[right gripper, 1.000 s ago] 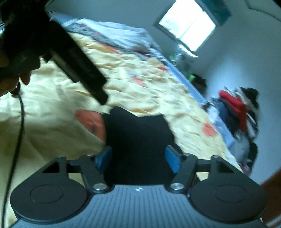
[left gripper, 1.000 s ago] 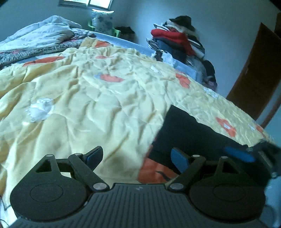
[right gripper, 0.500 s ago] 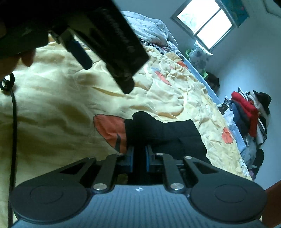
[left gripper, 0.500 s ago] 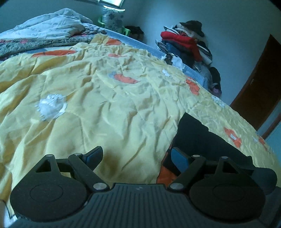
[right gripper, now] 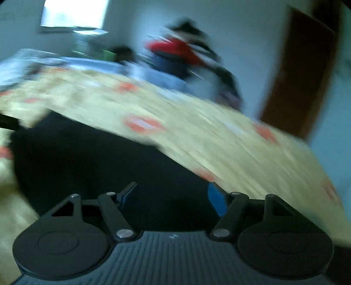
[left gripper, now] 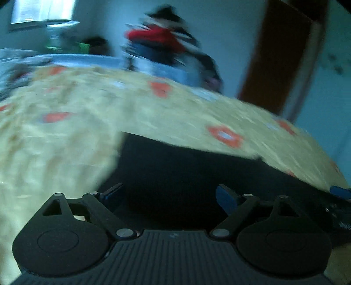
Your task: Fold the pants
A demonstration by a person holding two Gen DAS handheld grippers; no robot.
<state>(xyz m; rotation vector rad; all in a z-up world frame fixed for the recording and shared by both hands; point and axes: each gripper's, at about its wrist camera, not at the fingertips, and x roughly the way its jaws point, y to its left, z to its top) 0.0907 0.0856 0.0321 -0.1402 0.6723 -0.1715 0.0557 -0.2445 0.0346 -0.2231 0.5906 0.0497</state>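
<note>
The black, soft fabric pants [left gripper: 186, 175] are spread flat on the bed, directly ahead of both tools, and are seen in the right wrist view as a dark sheet [right gripper: 92, 157] running off toward the lower left. The garment is judged to be light and limp: no shape would be held once it is lifted, sagging between two holds is to be expected, and a single layer could slip free of a shallow pinch. A hold is best taken at an outer edge or corner, with both layers gathered, and the two holds set well apart so the cloth is kept taut across the fold. Which end is the waistband cannot be told, since both views are smeared by motion.

The left gripper [left gripper: 169, 194] is seen with its blue-padded fingers [left gripper: 226, 198] spread wide, nothing between them. The right gripper [right gripper: 173, 194] is likewise wide apart and empty, just above the cloth.

Beneath lies a yellow quilted bedspread with orange flower patches [left gripper: 65, 136]. Beyond the bed, a blurred pile of red and dark clothes [left gripper: 162, 41], a brown wooden door [left gripper: 283, 54] and a bright window [right gripper: 74, 15] are seen.
</note>
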